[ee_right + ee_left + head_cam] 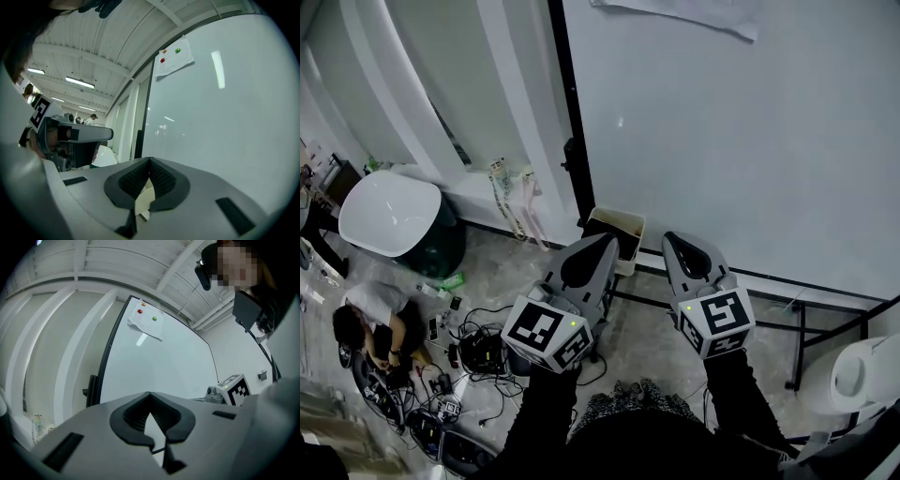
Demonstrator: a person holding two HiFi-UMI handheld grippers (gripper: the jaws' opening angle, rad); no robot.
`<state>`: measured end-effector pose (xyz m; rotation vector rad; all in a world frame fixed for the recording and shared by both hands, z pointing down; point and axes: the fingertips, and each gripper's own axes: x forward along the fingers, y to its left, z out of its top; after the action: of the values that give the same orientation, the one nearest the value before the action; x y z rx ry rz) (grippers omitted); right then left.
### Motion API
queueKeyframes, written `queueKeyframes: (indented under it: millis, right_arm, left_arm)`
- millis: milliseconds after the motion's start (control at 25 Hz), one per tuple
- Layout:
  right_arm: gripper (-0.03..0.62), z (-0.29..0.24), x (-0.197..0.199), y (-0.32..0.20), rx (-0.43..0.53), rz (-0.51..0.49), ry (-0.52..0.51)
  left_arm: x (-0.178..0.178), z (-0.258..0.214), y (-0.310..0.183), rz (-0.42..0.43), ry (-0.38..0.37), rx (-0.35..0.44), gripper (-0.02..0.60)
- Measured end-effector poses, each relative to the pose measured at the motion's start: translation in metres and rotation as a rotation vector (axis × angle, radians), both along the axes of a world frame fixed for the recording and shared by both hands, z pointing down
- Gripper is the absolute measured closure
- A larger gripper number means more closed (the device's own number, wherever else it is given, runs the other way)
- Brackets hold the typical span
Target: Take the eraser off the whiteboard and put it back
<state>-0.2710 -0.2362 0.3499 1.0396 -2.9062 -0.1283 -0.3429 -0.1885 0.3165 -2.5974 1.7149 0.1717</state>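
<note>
Side by side hang the left gripper [605, 242] and right gripper [673, 238], jaws closed on nothing, noses at twelve o'clock toward the whiteboard [731, 141], likely squared up for reaching it or backing off, and the eraser shows in no view.

- The left gripper [602, 246] is held out roughly level ahead of the body, jaws closed tip to tip with nothing between them.
- The right gripper [672, 240] sits just beside it, tips angled slightly inward, jaws likewise together and empty.
- The left forearm [542, 417] and right forearm [739, 394], in dark sleeves, reach forward.
</note>
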Motion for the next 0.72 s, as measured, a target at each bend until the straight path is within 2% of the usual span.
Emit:
queueKeyframes:
  millis: [400,720]
  right_arm:
    - [0.585,-0.004,0.021,-0.007,0.007,0.025,-0.003]
    - [0.586,-0.009,0.023,-0.004,0.035,-0.004,0.003]
  left_arm:
    - [0.015,0.001,-0.007,0.002,0.011,-0.001,0.575]
    - [0.02,-0.002,-0.012,-0.01,0.002,0.004,0.575]
